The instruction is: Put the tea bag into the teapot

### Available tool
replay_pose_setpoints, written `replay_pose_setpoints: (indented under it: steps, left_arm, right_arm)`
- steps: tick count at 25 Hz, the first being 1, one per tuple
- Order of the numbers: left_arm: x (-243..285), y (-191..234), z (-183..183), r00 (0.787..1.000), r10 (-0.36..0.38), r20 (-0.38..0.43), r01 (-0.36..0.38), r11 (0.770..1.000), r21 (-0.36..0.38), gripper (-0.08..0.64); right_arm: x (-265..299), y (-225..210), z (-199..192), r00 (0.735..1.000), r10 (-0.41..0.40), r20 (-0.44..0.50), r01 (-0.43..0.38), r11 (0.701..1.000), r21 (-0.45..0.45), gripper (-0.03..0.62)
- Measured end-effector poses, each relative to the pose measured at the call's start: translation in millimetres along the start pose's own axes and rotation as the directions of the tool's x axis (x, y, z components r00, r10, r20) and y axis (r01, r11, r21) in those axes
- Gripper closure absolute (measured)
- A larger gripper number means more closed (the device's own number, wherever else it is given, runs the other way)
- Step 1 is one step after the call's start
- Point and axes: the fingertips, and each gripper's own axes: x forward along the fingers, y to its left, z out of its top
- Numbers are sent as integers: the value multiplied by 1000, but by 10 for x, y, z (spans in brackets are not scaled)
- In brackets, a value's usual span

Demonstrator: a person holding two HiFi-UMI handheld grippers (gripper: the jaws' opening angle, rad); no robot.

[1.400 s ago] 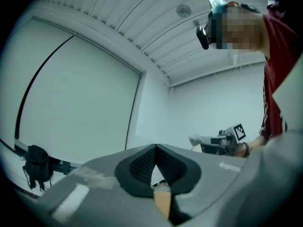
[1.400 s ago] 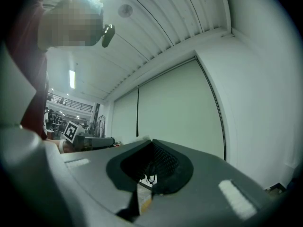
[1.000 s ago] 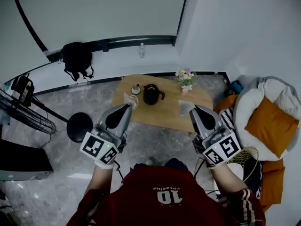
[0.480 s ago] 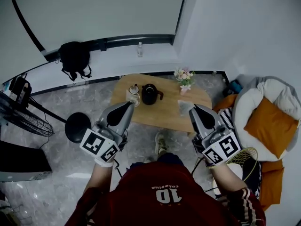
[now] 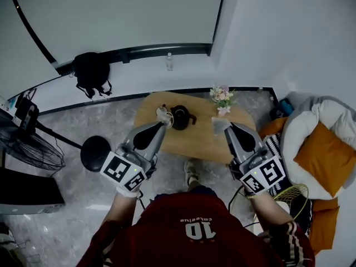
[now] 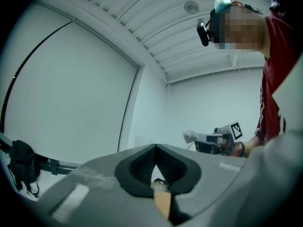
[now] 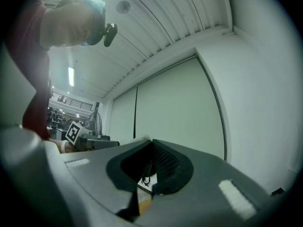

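Observation:
A black teapot stands on the small wooden table, with a small cup just to its left. A pale flat packet, too small to tell as the tea bag, lies on the table right of the teapot. My left gripper is held above the floor in front of the table, its jaws shut and empty. My right gripper hangs at the same height, tip close to the pale packet, also shut with nothing in it. Both gripper views look up at walls and ceiling past shut jaws.
A small vase of flowers stands at the table's back right. A round black stool is left of the table, a fan further left. A white beanbag with orange cushions fills the right. A bag and a bottle sit on the ledge.
I have stepped closer to the table; a foot now shows below it. Both grippers have moved forward with me and stay shut.

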Motion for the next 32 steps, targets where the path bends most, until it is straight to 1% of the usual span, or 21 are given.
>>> replay_pose_setpoints:
  steps: [9,14,17,21,26,32]
  left_arm:
    - [512,358,-149,999,-1,-36,1,1000,9,558]
    - [787,556,-303,999,-4,-51,4,1000,-17,558]
    - [932,680,-428,998,-3,-70,2,1000,-17,558]
    - [1126,833,-697,993,-2,-119,3,1000,3,558]
    - [1367,1022,-1161,986,-48,-159,52,998,23,558]
    - [1587,1328,-1786,981,-51,-189,48,999,-21,558]
  right_arm:
    - [319,-564,-120,1000,-1,-2,1,1000,9,592]
    - [463,-820,-187,1000,8,-3,-8,1000,18,592]
    - [540,-960,-256,1000,6,-12,-6,1000,23,592]
    - [615,-1149,-362,1000,2,-25,-2,999,32,592]
    - [714,-1335,-562,999,-7,-53,10,998,54,592]
    - [837,-1421,-850,996,-8,-92,17,996,90,592]
